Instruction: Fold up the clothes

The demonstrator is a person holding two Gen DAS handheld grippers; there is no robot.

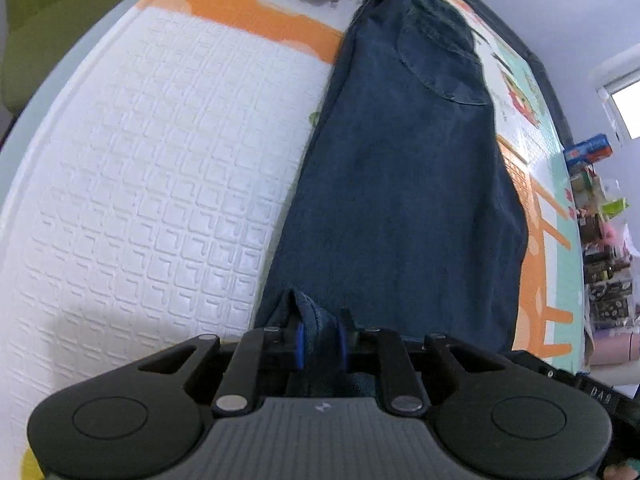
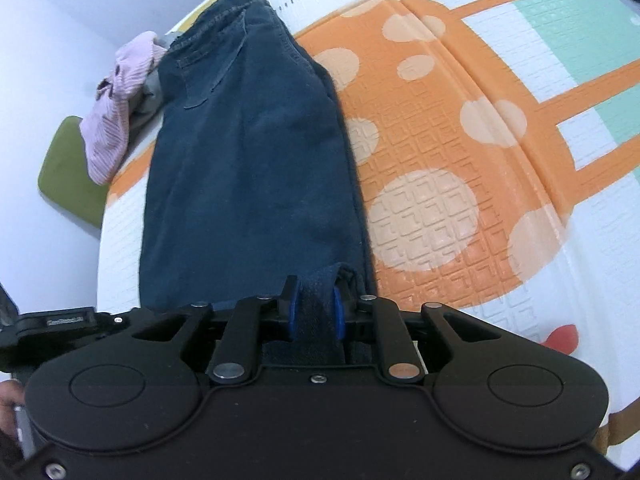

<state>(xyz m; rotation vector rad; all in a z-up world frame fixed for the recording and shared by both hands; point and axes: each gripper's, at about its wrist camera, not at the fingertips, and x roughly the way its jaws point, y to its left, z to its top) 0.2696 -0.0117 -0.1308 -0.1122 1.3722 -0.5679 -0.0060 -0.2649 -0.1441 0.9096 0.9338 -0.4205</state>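
Two tools are engaged on one garment. A pair of dark blue jeans (image 1: 400,184) lies lengthwise on a play mat (image 1: 152,184) printed with white embossed squares, an orange giraffe figure with pale spots and mint-green bands. The jeans appear folded leg over leg into one long strip; a back pocket with visible stitching faces up near the far end, and the waistband lies farthest from both cameras. The cloth sits mostly flat with mild creases. The near hem end is lifted off the mat and bunched. The left tool (image 1: 320,340) is clenched on the hem at the left corner of the strip, with denim pinched between its blue pads (image 1: 299,344). The right tool (image 2: 314,320) is likewise clamped on the hem at the right corner, a band of denim running between its pads. Both tools point steeply down toward the mat, side by side at the same end of the garment. Beyond the waistband lies a pink ribbed garment (image 2: 116,108) heaped with grey cloth, next to a green cushion (image 2: 68,172).
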